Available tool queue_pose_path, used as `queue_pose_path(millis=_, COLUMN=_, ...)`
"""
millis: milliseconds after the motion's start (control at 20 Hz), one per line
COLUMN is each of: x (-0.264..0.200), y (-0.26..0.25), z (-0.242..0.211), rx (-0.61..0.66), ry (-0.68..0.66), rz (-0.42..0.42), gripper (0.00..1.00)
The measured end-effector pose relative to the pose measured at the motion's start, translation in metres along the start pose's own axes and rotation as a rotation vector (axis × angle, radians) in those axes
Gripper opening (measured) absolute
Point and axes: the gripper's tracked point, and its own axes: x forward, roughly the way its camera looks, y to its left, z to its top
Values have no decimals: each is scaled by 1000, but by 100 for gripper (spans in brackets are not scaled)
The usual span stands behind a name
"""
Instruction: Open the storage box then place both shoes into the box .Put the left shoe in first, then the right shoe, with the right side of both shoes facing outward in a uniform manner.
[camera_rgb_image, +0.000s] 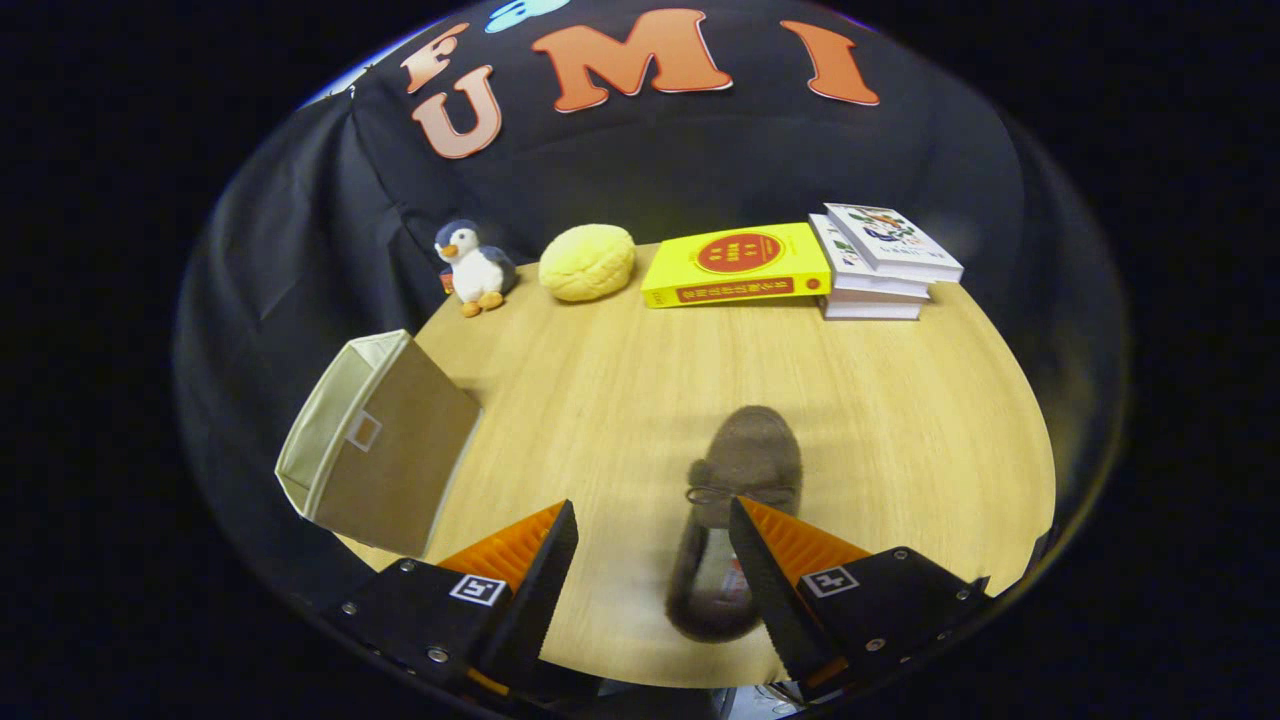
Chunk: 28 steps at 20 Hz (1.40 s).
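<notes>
A brown furry shoe (742, 470) lies on the wooden table (600, 380), toe pointing away from me. Its heel end sits between my fingers, close against the right finger, with its opening partly hidden behind that finger. My gripper (652, 515) is open, hovering above the shoe, and the fingers do not press on it. A beige fabric storage box (385, 450) stands at the table's left edge, just beyond the left finger, tipped so its open mouth faces left and away from the table.
Along the far edge of the table stand a plush penguin (474, 265), a yellow round cushion (587, 262), a yellow book (738, 265) and a stack of white books (880, 262). Bare wood lies between the shoe and these items.
</notes>
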Motion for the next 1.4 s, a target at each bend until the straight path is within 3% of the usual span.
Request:
queue_pose_path(millis=350, x=28, y=-55, z=-38, rx=-33, ry=52, rz=-70, gripper=79)
queue_pose_path(millis=600, x=52, y=-77, z=-40, rx=-30, ry=29, rz=-109, gripper=59)
queue_pose_path(millis=750, x=69, y=-72, z=-41, rx=26, ry=33, rz=-83, gripper=50)
queue_pose_path(millis=900, x=77, y=-80, z=-41, rx=77, ry=33, rz=-121, gripper=28)
queue_pose_path(millis=1100, x=75, y=-86, z=-38, rx=139, ry=25, rz=-172, gripper=7)
queue_pose_path(millis=1400, x=38, y=-54, z=-16, rx=168, ry=-3, rz=-192, gripper=5)
